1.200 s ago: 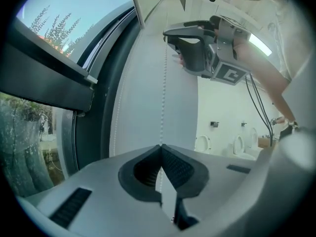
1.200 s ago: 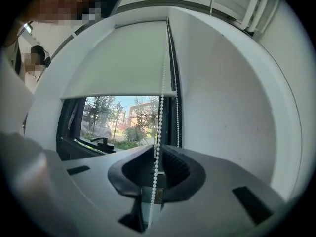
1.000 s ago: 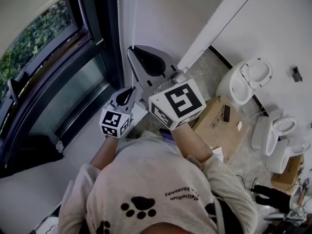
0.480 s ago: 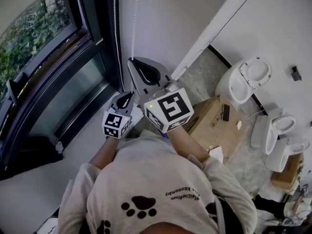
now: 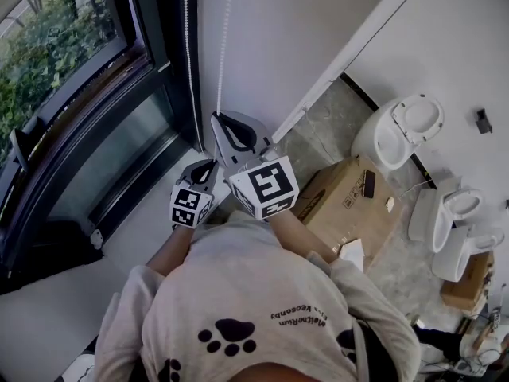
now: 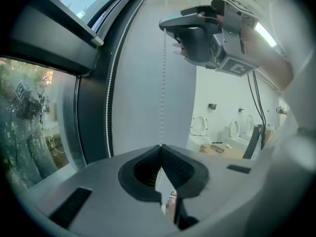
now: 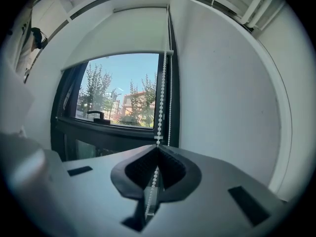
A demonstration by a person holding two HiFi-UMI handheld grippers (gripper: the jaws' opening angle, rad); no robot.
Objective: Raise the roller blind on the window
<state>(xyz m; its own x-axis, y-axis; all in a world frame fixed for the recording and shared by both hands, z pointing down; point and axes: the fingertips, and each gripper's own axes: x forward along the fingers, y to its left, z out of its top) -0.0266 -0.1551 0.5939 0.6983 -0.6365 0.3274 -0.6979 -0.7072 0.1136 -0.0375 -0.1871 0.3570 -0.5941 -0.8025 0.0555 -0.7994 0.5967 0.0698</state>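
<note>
A white bead chain (image 5: 225, 46) hangs down the wall beside the dark window frame. My right gripper (image 5: 215, 118) is shut on one strand of it, the beads running between its pads (image 7: 158, 145). Just below, my left gripper (image 5: 213, 164) is shut on the same strand (image 6: 160, 146), and the right gripper (image 6: 163, 26) shows above it on the chain. The second strand (image 6: 111, 83) hangs free along the frame. The white roller blind (image 7: 123, 33) covers only the top of the window, with trees and sky showing beneath it.
A window handle (image 7: 96, 115) sits on the dark frame. On the floor to the right lie a cardboard box (image 5: 346, 201) and several white toilets (image 5: 398, 134). The white wall (image 5: 270, 38) stands right behind the chain.
Both grippers have come down along the wall, still shut on the chain, the right one staying above the left.
</note>
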